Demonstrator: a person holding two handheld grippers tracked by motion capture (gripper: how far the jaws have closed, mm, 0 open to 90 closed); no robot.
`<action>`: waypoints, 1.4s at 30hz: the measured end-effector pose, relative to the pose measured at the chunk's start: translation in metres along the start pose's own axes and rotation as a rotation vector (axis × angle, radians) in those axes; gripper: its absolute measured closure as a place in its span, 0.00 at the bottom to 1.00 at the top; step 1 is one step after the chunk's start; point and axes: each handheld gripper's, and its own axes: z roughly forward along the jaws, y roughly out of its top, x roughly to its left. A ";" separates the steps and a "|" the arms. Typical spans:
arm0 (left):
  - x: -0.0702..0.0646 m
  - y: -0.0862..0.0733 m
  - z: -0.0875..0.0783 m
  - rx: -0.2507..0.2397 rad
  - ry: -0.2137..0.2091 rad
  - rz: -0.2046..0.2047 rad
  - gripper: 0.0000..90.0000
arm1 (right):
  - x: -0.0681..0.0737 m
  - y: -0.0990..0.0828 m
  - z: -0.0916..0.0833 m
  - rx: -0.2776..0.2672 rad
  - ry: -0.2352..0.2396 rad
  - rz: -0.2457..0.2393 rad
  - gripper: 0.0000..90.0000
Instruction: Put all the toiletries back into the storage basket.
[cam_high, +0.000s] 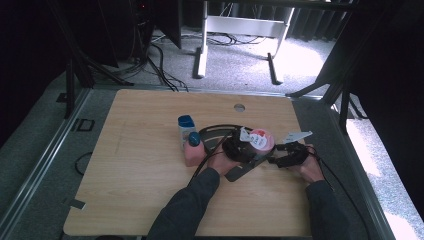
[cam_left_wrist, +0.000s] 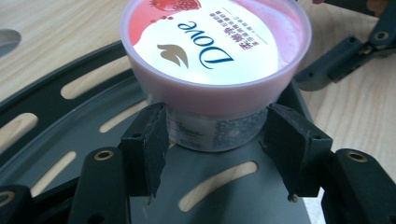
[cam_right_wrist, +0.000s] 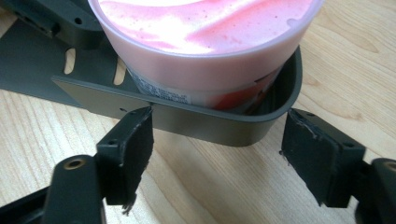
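A pink Dove tub (cam_high: 261, 140) with a white and red lid stands in a dark grey slotted tray (cam_high: 237, 173) right of the table's middle. In the left gripper view the tub (cam_left_wrist: 215, 51) sits between my left gripper's (cam_left_wrist: 215, 112) jaws, and both pads touch its clear lower wall just above the tray (cam_left_wrist: 93, 135) floor. My left gripper (cam_high: 237, 147) comes at the tub from the near left. My right gripper (cam_high: 290, 155) is just right of the tray. In the right gripper view my right gripper (cam_right_wrist: 219, 116) stands open astride the tray's rounded rim (cam_right_wrist: 210, 126), with the tub (cam_right_wrist: 205, 46) behind that rim.
A blue-capped bottle (cam_high: 186, 126) and a pink bottle (cam_high: 193, 150) stand close together left of the tray. A round hole (cam_high: 239, 107) lies near the table's far edge. Bare wood spreads across the left half and along the front of the table.
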 end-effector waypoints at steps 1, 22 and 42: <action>0.000 0.000 -0.002 -0.006 -0.003 -0.005 0.45 | 0.000 -0.001 -0.001 -0.007 -0.004 -0.002 0.30; -0.007 -0.005 -0.048 -0.038 -0.051 -0.002 0.51 | 0.042 -0.020 -0.011 -0.070 -0.055 0.005 0.41; -0.019 -0.008 -0.082 -0.045 -0.092 0.026 0.49 | 0.065 -0.032 -0.007 -0.091 -0.035 0.025 0.40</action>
